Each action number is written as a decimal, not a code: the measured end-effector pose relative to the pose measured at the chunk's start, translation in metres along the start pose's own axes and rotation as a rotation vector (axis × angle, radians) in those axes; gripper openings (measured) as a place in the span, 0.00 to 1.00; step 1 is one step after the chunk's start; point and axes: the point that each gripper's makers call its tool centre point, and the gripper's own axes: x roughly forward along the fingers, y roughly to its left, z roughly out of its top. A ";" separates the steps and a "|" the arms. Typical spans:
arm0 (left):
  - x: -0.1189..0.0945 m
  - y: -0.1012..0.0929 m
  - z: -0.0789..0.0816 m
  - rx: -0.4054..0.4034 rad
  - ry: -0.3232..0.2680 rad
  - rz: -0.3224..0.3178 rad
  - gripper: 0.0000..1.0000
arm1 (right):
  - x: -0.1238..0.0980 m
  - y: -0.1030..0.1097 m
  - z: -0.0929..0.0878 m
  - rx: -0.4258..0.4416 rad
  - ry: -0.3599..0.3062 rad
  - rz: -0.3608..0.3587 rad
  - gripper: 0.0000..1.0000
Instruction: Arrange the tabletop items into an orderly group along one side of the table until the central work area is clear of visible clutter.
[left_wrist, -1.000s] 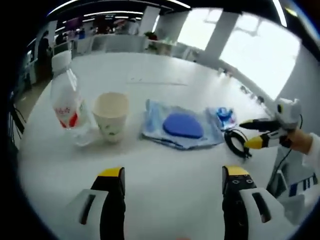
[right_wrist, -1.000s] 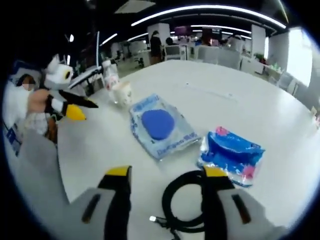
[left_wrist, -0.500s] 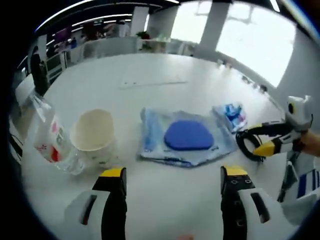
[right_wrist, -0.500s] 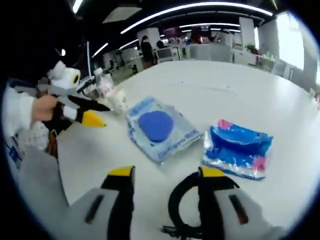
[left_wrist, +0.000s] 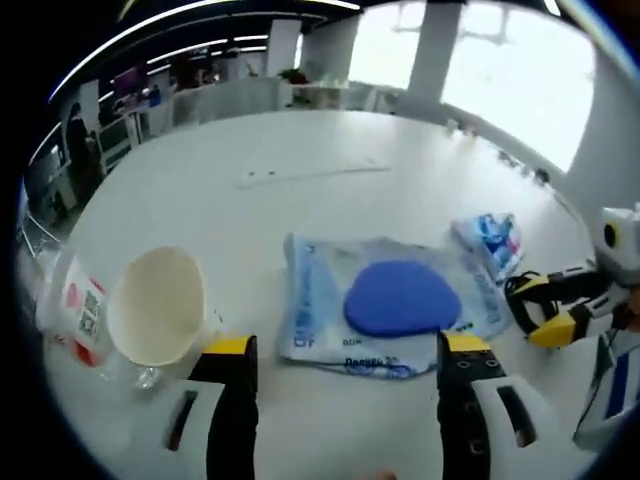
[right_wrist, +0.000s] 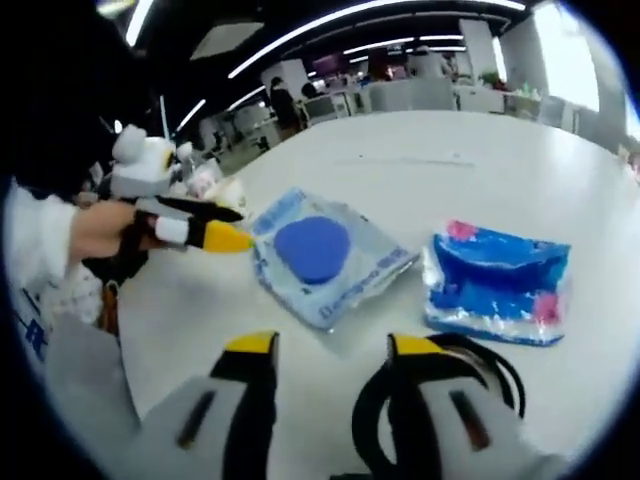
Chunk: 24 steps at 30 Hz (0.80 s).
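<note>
While jaws gape: two pouches (right_wrist: 320, 255), one cup (left_wrist: 158, 306), one cable (right_wrist: 440, 400).

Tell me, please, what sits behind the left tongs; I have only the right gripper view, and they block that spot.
Observer: A pale paper cup stands there, beside the clear packet with the blue pad, mouth up.
Operator: Thank you. Is there anything inside it?
Observer: The left gripper view looks down into it, and the part of the inside that shows is bare.
Operator: Good. Is anything else out there to gather?
Observer: Yes, a clear plastic bottle with a red and white label is close beside the cup, on the side away from the packet. I cannot tell whether the two touch.
</note>
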 end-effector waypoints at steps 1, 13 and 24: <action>0.002 0.000 0.000 0.000 0.000 0.004 0.68 | 0.001 0.000 0.000 0.007 0.000 0.002 0.40; 0.012 0.007 -0.014 0.056 0.065 0.064 0.52 | 0.017 0.001 0.008 0.045 -0.011 0.000 0.30; 0.009 0.028 -0.014 -0.009 0.061 0.153 0.18 | 0.022 -0.009 0.007 0.056 0.009 -0.049 0.04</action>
